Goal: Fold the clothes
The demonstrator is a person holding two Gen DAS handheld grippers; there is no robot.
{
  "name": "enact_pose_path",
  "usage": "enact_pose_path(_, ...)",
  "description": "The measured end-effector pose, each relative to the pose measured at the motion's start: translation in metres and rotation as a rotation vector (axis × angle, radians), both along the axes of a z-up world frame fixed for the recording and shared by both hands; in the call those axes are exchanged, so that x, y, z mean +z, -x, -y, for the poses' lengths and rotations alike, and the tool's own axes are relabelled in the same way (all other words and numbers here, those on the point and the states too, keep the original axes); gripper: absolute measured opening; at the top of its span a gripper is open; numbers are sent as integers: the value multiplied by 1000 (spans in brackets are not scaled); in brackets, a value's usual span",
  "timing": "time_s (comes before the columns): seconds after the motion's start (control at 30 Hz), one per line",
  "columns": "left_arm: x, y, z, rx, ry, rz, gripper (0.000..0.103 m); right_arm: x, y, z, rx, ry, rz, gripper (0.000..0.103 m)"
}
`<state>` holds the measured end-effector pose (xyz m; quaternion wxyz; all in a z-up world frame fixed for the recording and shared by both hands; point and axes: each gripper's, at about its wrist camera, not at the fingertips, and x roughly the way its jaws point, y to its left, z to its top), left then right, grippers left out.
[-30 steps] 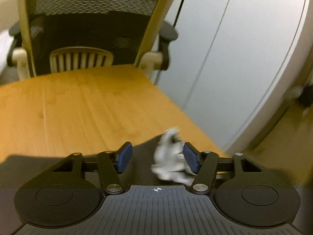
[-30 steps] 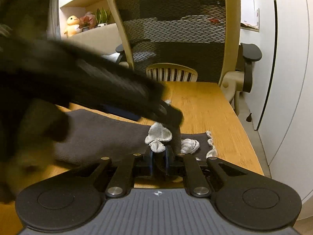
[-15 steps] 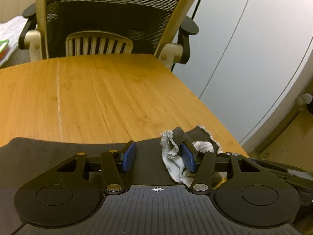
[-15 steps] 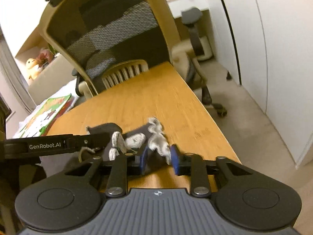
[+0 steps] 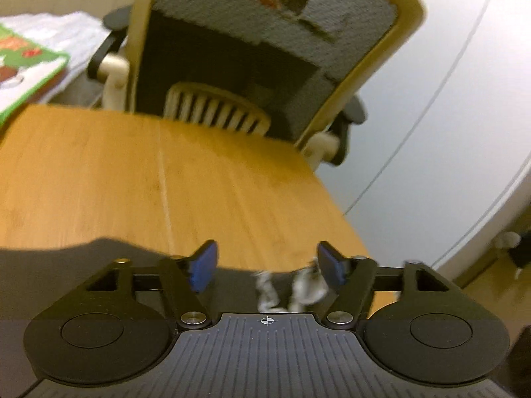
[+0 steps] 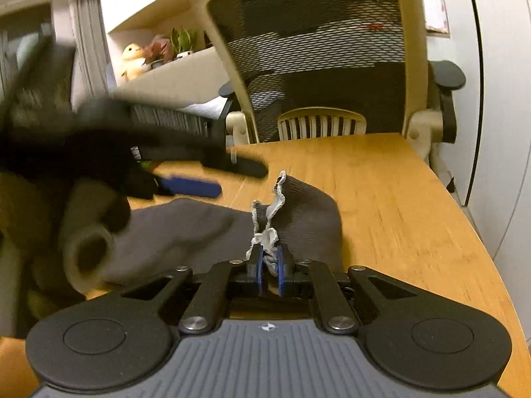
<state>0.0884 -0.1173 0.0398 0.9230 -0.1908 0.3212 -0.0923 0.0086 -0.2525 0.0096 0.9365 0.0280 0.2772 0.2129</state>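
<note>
Hovering low over the wooden table (image 5: 199,179), the left gripper (image 5: 265,265) has its jaws spread, the grey garment (image 5: 99,265) beneath them. From the right side, the right gripper (image 6: 268,265) pinches the garment's white-trimmed edge (image 6: 265,237), probably to carry a fold.

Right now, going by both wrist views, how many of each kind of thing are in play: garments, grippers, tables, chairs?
Garments: 1, the grey garment with white trim
Grippers: 2, the left gripper and the right gripper
Tables: 1, the wooden table
Chairs: 1, the mesh-back office chair
Total: 5
</note>
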Motion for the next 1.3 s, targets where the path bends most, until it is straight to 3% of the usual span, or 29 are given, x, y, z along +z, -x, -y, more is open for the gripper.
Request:
enact_pose_path(0.1,1,-4,21,-58,-52,6,81,-1,1,-4,9,26,7,9)
enact_pose_path(0.2,-13,-9,40,-53,-195,-26,67,3,9,9,25,-2,12,10)
enact_pose_path(0.3,-31,-13,40,-30,-261,-65,67,8,17,22,42,-34,16,14)
enact_pose_path(0.33,-34,-12,37,-27,-256,-65,67,9,19,27,48,-45,17,18)
enact_pose_path(0.4,-35,-11,34,-28,-253,-63,67,13,24,45,25,-76,18,41)
enact_pose_path(0.43,-35,-11,33,-29,-252,-62,67,13,25,53,1,-89,19,44)
enact_pose_path(0.57,-38,-11,32,-33,-244,-58,69,10,12,80,-113,-199,-59,44)
enact_pose_path(0.7,-39,-10,29,-36,-227,-56,69,-5,-12,80,-146,-309,-178,44)
enact_pose_path(0.93,-42,-7,27,-33,-206,-45,69,-21,-29,61,-106,-337,-222,48)
enact_pose_path(1.03,-43,-6,27,-29,-195,-40,69,-19,-27,54,-86,-310,-224,48)
enact_pose_path(1.17,-43,-3,23,-21,-160,-37,69,-12,-27,50,-85,-263,-223,35)
enact_pose_path(1.3,-39,1,22,-35,-114,-50,71,-3,-24,47,-61,-181,-182,32)
